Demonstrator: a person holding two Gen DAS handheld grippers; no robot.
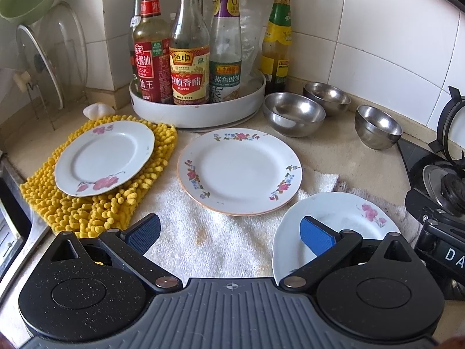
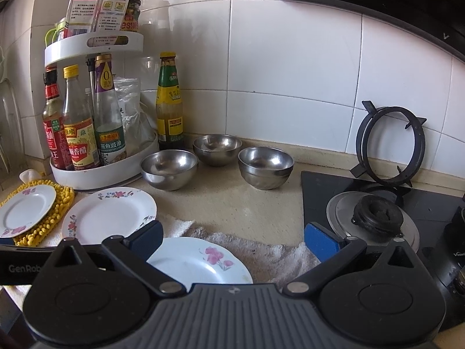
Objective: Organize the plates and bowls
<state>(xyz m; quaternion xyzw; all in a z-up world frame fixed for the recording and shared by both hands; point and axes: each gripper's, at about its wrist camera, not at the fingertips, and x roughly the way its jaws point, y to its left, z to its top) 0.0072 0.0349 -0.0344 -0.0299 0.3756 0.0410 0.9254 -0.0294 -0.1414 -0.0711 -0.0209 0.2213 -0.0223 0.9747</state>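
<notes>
Three white floral plates lie on the counter: a small plate on a yellow mat, a middle plate stacked on another on a white towel, and a near plate at the front. Three steel bowls stand behind them. My left gripper is open and empty above the towel, its right finger over the near plate. My right gripper is open and empty above the near plate.
A white rotating rack with sauce bottles stands at the back left, a green-labelled bottle beside it. A gas hob with a loose pan support is at the right. A glass lid leans far left.
</notes>
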